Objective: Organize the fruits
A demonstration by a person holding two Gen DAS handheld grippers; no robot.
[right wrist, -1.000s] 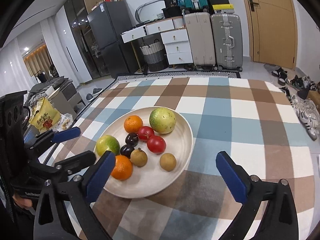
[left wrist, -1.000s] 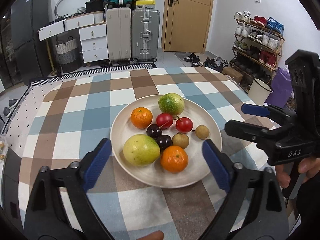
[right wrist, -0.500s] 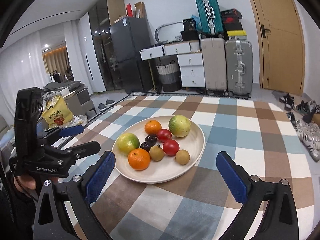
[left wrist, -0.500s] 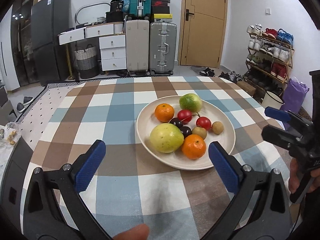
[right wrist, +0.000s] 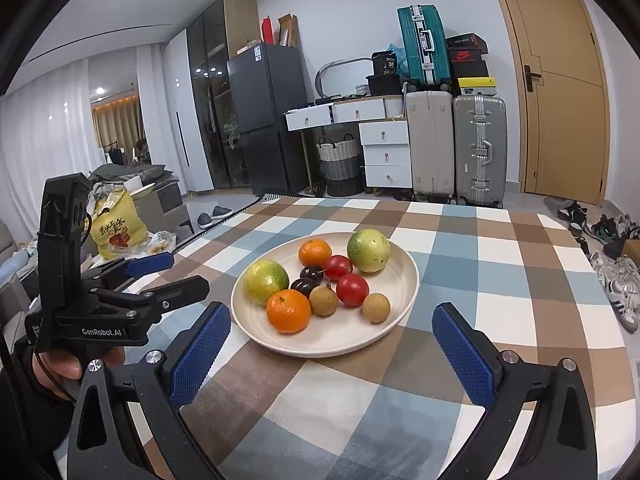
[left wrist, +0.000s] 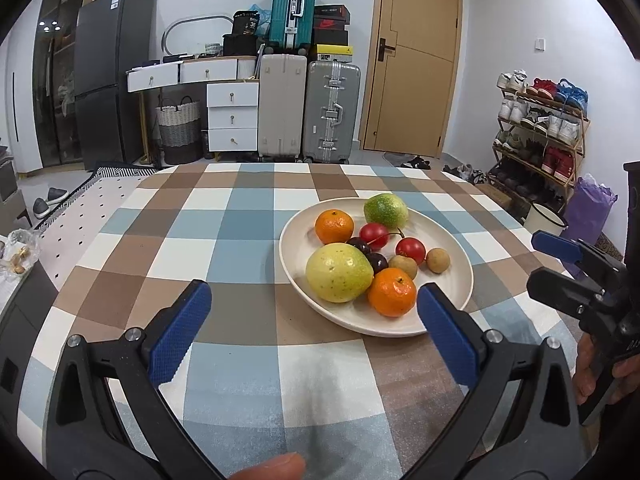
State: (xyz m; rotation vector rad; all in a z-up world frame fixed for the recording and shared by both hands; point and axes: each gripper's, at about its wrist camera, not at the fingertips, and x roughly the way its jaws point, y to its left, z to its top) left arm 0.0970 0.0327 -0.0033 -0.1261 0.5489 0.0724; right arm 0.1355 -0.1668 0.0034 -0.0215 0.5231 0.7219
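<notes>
Both tongs stand wide open and empty: left tongs (left wrist: 310, 312) at the lower centre of the left view, right tongs (right wrist: 330, 338) at the lower centre of the right view. Above them, mid-frame, we see all the fruits (right wrist: 320, 276) gathered on one plate (right wrist: 404, 308) on the checked worktop (right wrist: 500, 280). We judge this fits either a mixed heap awaiting sorting or a finished gathering.
</notes>
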